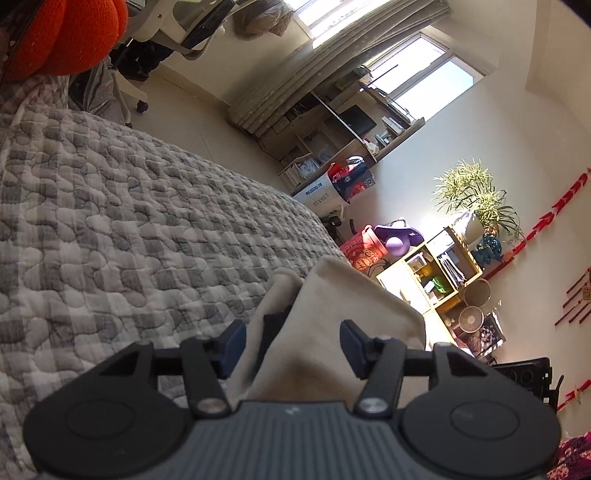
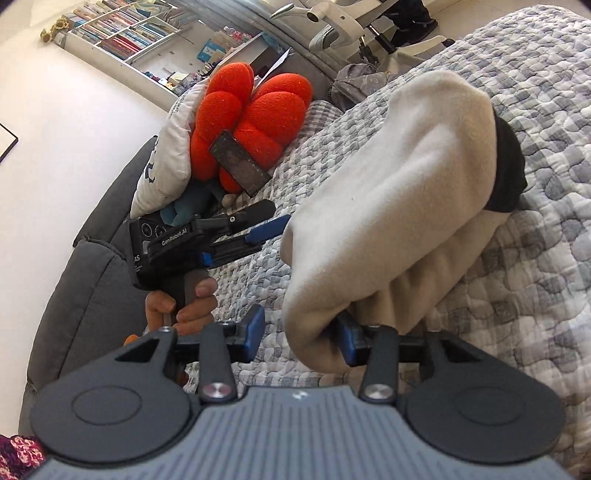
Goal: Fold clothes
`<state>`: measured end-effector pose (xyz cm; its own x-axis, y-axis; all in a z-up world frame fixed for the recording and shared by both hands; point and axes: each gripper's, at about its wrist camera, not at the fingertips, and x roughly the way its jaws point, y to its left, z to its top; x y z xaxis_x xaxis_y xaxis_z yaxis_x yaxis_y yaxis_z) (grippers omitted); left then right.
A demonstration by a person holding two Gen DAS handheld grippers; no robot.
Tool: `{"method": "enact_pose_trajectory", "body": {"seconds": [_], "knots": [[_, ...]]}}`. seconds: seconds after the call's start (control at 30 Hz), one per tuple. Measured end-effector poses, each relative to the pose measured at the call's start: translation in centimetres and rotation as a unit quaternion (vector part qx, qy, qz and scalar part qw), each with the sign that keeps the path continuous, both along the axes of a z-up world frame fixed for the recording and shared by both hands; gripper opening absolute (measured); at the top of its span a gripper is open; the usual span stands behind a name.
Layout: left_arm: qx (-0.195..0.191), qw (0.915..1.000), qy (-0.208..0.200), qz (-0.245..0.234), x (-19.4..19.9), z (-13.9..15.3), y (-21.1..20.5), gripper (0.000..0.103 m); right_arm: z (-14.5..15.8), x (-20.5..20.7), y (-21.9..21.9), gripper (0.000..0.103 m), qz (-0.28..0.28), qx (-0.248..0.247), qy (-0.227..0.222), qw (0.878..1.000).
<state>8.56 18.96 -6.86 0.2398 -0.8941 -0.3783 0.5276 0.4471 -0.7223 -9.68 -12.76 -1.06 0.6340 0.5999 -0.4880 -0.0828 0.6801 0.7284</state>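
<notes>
A cream fleece garment (image 2: 388,206) lies bunched on the grey checked quilt (image 2: 535,295), with a black part (image 2: 511,173) showing at its far end. My right gripper (image 2: 303,338) stands open. The garment's near edge drapes over its right pad, and a gap separates the cloth from its left pad. In the left wrist view the same cream garment (image 1: 332,306) rises slack between the spread jaws of my left gripper (image 1: 293,347), which is open. A hand (image 2: 188,306) holds the left gripper (image 2: 273,218) just left of the garment.
A red cushion (image 2: 255,122) and a white pillow (image 2: 166,162) lean on the grey padded headboard (image 2: 66,295), with a dark flat device (image 2: 238,168) in front. An office chair (image 2: 354,26) stands past the bed. Shelves (image 1: 436,269) and a plant (image 1: 476,195) line the far wall.
</notes>
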Motion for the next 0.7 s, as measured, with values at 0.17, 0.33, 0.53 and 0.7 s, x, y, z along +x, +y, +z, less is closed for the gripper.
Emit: {"method": "enact_pose_trajectory", "body": {"seconds": [0.17,0.33,0.53,0.7], "knots": [[0.02,0.9994,-0.022,-0.019,0.4,0.7,-4.0,0.06,1.1,-0.6,-3.2,0.064,-0.082,-0.014,-0.014,0.996],[0.048,0.9984,-0.004,-0.03,1.5,-0.2,-7.4,0.06,1.3,1.1,-4.7,0.064,-0.147,-0.007,-0.014,0.989],[0.091,0.9958,-0.007,0.006,0.5,-1.1,-8.4,0.036,0.9,2.6,-4.4,0.039,-0.189,-0.026,-0.024,0.981],[0.058,0.9961,-0.029,0.06,-2.2,0.5,-6.0,0.016,1.8,3.5,-4.1,0.024,-0.137,0.005,-0.097,0.986]]}}
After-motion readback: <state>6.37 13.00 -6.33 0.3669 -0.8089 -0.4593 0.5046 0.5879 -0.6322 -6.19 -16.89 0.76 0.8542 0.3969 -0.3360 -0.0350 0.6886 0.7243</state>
